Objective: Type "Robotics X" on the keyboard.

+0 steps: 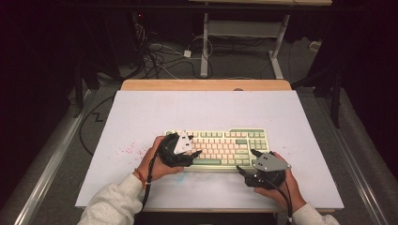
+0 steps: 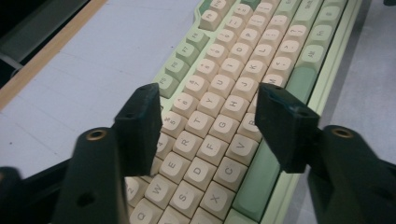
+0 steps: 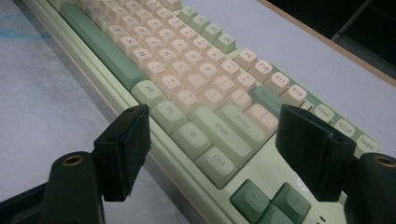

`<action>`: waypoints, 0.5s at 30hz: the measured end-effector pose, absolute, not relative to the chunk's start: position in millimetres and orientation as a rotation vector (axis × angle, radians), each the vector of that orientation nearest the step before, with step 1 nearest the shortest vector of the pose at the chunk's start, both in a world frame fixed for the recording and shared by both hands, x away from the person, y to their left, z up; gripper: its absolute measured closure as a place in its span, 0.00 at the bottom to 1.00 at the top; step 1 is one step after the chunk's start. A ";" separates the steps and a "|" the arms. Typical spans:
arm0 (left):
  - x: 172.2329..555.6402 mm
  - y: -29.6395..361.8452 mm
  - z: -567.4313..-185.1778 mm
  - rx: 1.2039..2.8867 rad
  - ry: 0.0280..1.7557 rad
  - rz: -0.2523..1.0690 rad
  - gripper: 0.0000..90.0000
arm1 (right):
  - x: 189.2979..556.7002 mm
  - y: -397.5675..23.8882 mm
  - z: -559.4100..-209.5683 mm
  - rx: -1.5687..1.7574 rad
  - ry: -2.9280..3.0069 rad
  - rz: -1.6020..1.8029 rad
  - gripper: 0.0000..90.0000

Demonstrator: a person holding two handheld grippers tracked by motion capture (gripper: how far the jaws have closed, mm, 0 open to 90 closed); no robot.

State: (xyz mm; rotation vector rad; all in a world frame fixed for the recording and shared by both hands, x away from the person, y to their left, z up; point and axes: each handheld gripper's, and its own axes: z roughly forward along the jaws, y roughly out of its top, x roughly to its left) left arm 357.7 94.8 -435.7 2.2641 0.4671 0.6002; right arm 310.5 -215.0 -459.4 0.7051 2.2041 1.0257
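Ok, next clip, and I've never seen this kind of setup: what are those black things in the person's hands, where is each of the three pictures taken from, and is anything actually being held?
A person sits at a white table and holds a hand tool with two black jaws in each hand. The high view looks down from above: the left gripper is over the left part of a green and cream keyboard, the right gripper at its near right corner. The other two pictures come from cameras riding on the tools. In the left gripper view the jaws stand apart above the letter keys, with nothing between them. In the right gripper view the jaws are apart too, near the Ctrl key. Nothing is held.
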 end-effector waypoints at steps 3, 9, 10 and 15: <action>355.1 97.3 -435.8 2.260 0.467 0.633 0.35 | 310.1 -215.1 -458.5 0.702 2.197 1.029 0.31; 351.6 111.0 -438.2 2.236 0.489 0.655 0.24 | 310.0 -214.7 -459.4 0.701 2.209 1.023 0.33; 350.1 115.7 -439.0 2.228 0.494 0.666 0.24 | 310.0 -214.5 -459.6 0.698 2.211 1.023 0.34; 344.2 132.5 -443.2 2.233 0.524 0.701 0.23 | 310.2 -213.1 -460.9 0.688 2.227 1.015 0.38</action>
